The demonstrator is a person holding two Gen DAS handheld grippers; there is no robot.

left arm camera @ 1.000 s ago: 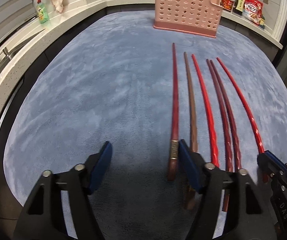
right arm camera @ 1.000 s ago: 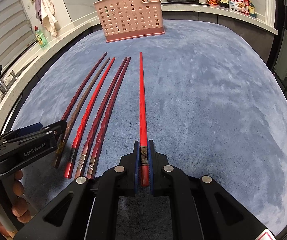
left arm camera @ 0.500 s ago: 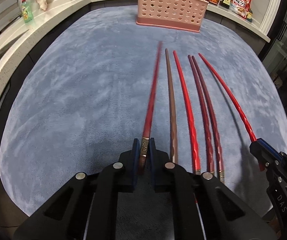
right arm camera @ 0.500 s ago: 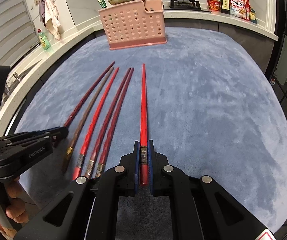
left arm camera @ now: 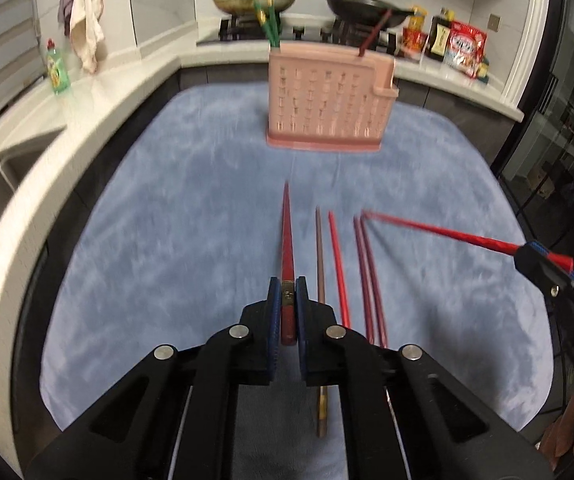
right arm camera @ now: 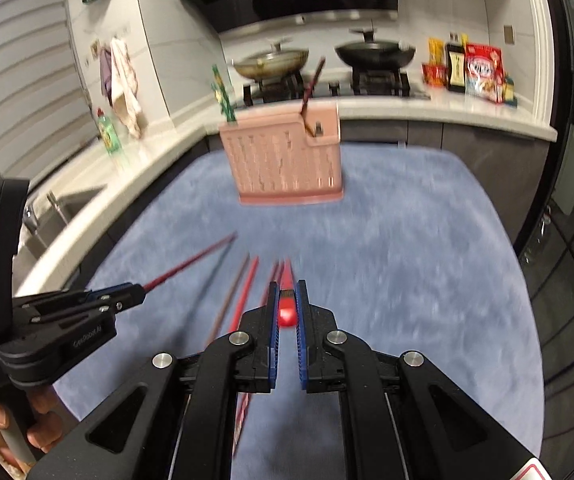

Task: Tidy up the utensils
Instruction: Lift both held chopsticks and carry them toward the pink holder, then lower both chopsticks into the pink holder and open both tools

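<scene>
**A:** Comparing with a second ago, what's changed? The left gripper [left arm camera: 287, 300] was wide open on the blue mat [left arm camera: 167, 240] back then.

**B:** Now it's clamped on a dark red chopstick [left arm camera: 287, 240], which has been lifted. The right gripper [right arm camera: 287, 300] is still pinched on its bright red chopstick [right arm camera: 287, 314], also raised. Four chopsticks [left arm camera: 339, 264] are left lying flat. The pink holder [left arm camera: 327, 108] is seen straight ahead.

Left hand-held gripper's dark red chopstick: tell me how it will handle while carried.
Likely stiff: the dark red chopstick juts straight from the left hand-held gripper without sagging. Pinched only near its butt, it may pivot. Its glossy surface looks slippery.
</scene>
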